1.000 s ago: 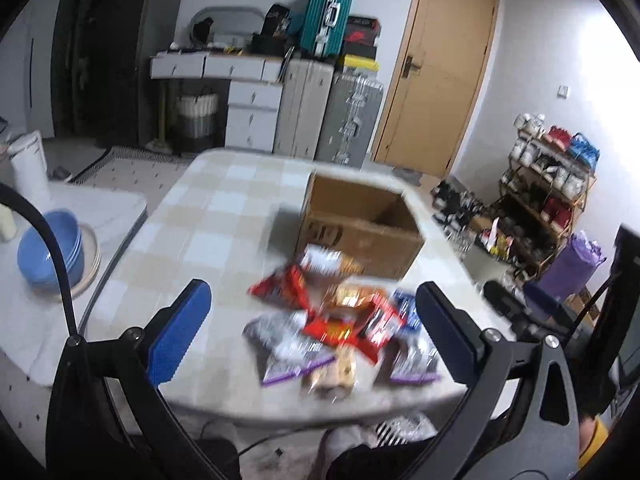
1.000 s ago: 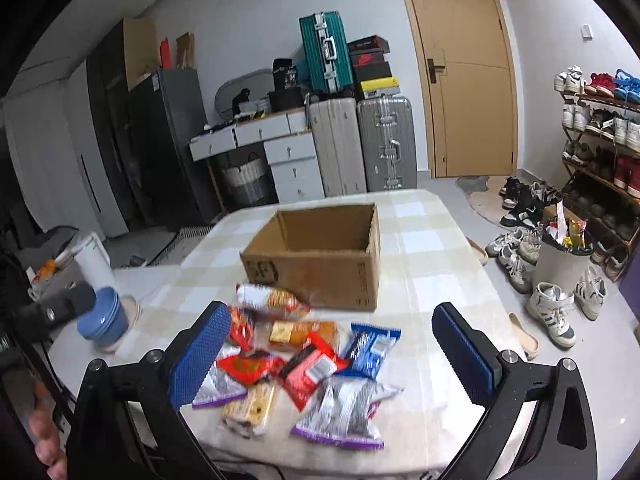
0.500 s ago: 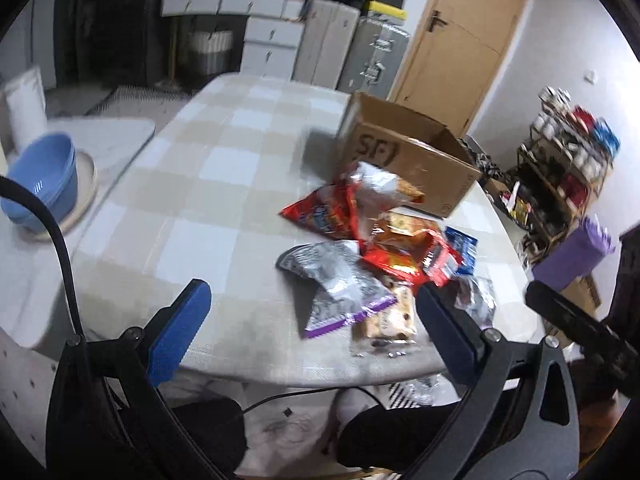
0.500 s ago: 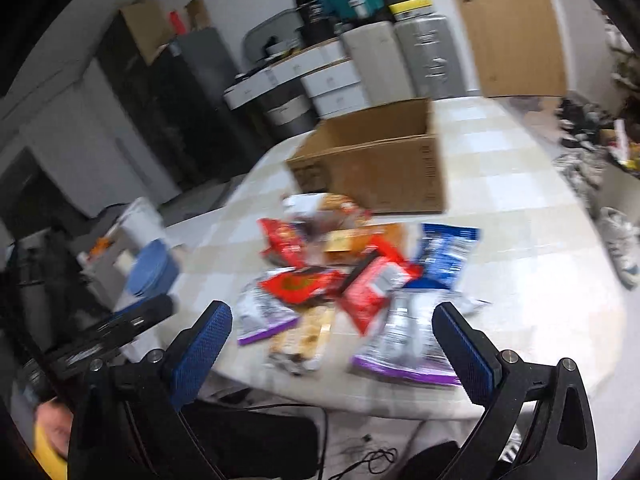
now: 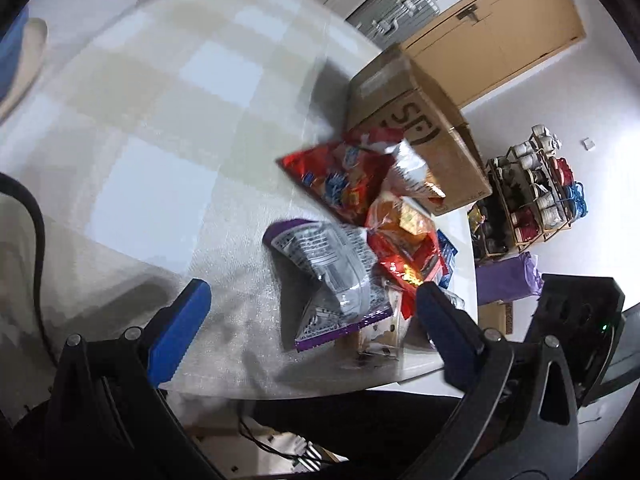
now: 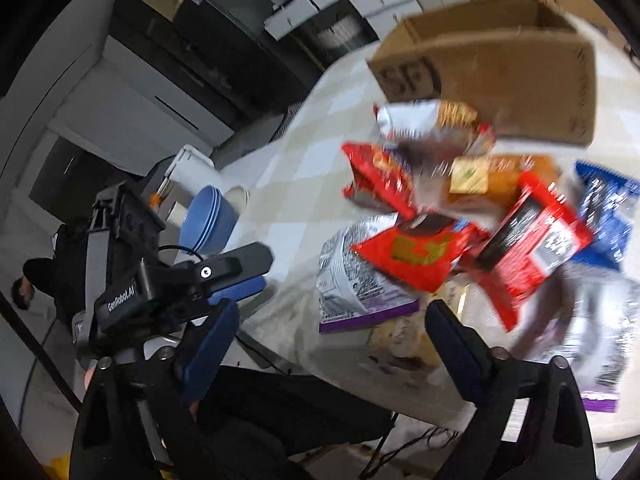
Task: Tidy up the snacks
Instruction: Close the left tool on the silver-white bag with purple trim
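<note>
Both of my grippers have dropped in close over the near edge of the surface (image 5: 168, 128) within the last second; the snack pile, small and far a moment ago, now fills the lower half of each view. Approach is done, so a first pick comes next, I judge; nothing sits in the cardboard box (image 6: 500, 68) that I can see.

Left gripper (image 5: 310, 314): jaws spread wide, empty, bracketing the grey-and-purple bag (image 5: 332, 276). Right gripper (image 6: 332, 334): jaws spread wide, empty, over the same near corner of the pile.

That bag lies flat at the front of the pile, near the edge. In the left view its long axis runs away from me, tilted a little leftward, purple ends near and far. The red bag (image 5: 340, 180) lies beyond it, just before the box. Right view is motion-blurred; finer detail is unreadable.
</note>
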A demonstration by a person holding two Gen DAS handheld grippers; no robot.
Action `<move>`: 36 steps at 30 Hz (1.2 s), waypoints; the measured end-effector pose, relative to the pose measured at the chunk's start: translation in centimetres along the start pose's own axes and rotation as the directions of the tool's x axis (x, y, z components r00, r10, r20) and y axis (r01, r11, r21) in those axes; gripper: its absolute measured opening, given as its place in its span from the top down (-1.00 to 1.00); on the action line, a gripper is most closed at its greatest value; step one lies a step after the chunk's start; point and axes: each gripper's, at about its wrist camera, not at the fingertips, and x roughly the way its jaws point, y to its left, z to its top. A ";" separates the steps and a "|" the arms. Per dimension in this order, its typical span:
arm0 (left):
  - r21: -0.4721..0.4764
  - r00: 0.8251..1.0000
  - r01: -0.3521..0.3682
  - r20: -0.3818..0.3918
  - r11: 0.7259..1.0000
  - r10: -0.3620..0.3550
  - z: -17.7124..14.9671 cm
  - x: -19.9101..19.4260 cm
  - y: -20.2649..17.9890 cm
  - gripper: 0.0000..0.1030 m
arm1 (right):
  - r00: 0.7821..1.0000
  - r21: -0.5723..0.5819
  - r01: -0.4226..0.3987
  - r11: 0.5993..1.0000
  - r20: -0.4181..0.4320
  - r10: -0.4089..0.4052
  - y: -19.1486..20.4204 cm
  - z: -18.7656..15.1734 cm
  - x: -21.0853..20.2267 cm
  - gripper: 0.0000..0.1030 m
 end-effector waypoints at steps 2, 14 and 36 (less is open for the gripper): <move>-0.011 0.999 0.031 -0.025 0.999 -0.031 0.2 0.8 0.2 -0.97 | 0.999 0.040 -0.004 0.999 -0.033 0.006 -0.5 0.3 1.4 -0.66; -0.126 0.990 0.123 -0.051 0.984 -0.130 0.9 1.9 1.7 -0.97 | 0.998 0.060 0.053 0.997 -0.027 -0.052 -1.5 2.5 3.5 -0.59; -0.230 0.953 0.250 -0.115 0.940 -0.282 0.9 4.6 2.3 -0.89 | 0.997 -0.028 0.039 0.999 -0.069 -0.041 -0.1 3.0 7.4 0.09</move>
